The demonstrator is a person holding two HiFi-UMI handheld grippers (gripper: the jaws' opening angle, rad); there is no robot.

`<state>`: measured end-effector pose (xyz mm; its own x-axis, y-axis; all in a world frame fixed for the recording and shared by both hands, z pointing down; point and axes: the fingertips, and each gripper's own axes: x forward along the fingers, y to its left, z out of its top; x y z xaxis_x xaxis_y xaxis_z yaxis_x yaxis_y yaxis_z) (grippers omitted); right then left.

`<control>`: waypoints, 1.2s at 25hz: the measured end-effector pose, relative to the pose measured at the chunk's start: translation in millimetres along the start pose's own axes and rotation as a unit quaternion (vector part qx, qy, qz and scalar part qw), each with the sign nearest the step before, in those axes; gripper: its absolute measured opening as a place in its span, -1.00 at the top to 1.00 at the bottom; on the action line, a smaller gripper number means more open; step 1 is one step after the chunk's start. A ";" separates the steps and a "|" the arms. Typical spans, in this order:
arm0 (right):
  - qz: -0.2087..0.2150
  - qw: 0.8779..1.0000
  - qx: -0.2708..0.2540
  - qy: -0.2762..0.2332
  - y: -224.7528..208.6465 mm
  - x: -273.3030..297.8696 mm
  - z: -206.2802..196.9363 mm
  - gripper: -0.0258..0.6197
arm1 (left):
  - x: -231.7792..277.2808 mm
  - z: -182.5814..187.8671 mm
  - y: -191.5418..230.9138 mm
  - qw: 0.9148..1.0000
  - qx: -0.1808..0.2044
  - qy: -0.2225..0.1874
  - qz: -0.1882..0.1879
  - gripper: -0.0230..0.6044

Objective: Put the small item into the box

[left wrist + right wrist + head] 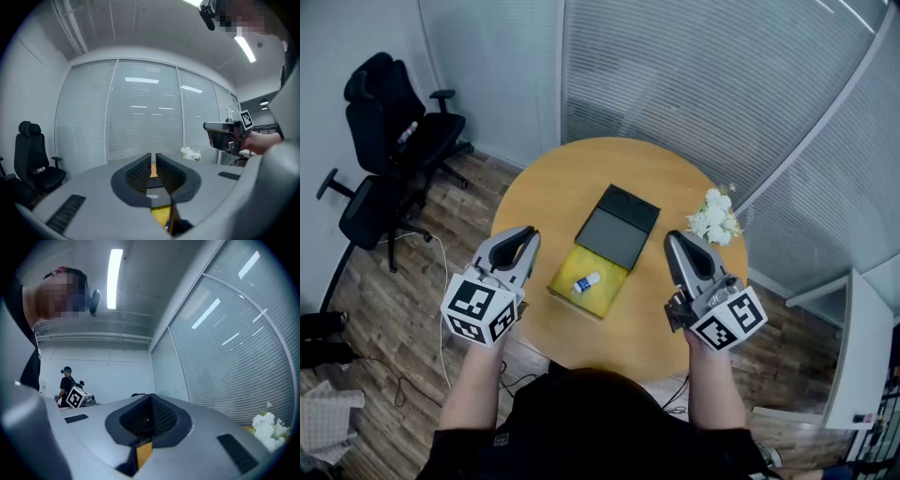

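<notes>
Small item [586, 281] lay inside the box [614, 283], likely why both jaws were closed and empty: left gripper [526, 234] at nine o'clock, right gripper [674, 238] at three.

Grey, black-padded left tongs [528, 234] and right tongs [673, 240] carry black-and-white marker cubes [480, 311]; black shirt [581, 422].

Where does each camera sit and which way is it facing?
Head view: on the person's head, facing steeply down at the table and open box; forearms, left gripper and right gripper show.
Left gripper view: on the left gripper, about level along its shut jaws toward the blinds; right gripper at right.
Right gripper view: on the right gripper, tilted slightly up along its shut jaws; person's upper body at left.
Shared: white flowers in all three.
</notes>
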<state>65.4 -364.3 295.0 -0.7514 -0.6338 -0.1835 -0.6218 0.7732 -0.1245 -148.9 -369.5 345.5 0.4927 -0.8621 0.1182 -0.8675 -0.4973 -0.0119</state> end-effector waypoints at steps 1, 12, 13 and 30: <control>-0.005 1.000 -0.004 -0.004 -1.5 1.4 3.0 0.81 | 1.2 1.9 2.0 1.000 0.003 0.000 0.002 0.80; -0.031 0.999 -0.022 0.026 -1.9 3.5 -29.2 0.81 | -0.1 -11.3 4.1 1.000 -0.006 0.010 0.008 0.80; -0.032 0.999 -0.020 0.027 -2.5 2.7 -30.5 0.81 | 0.1 -11.8 3.7 1.000 -0.007 0.011 0.008 0.80; -0.045 0.998 0.000 0.034 -16.4 -11.4 -41.8 0.81 | 12.7 -30.3 -7.1 0.999 -0.020 0.035 -0.007 0.80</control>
<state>75.0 -370.6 339.9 -0.7052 -0.7013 -0.1040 -0.6880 0.7124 -0.1384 -138.6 -374.0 377.2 0.4992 -0.8461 0.1869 -0.8637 -0.5031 0.0293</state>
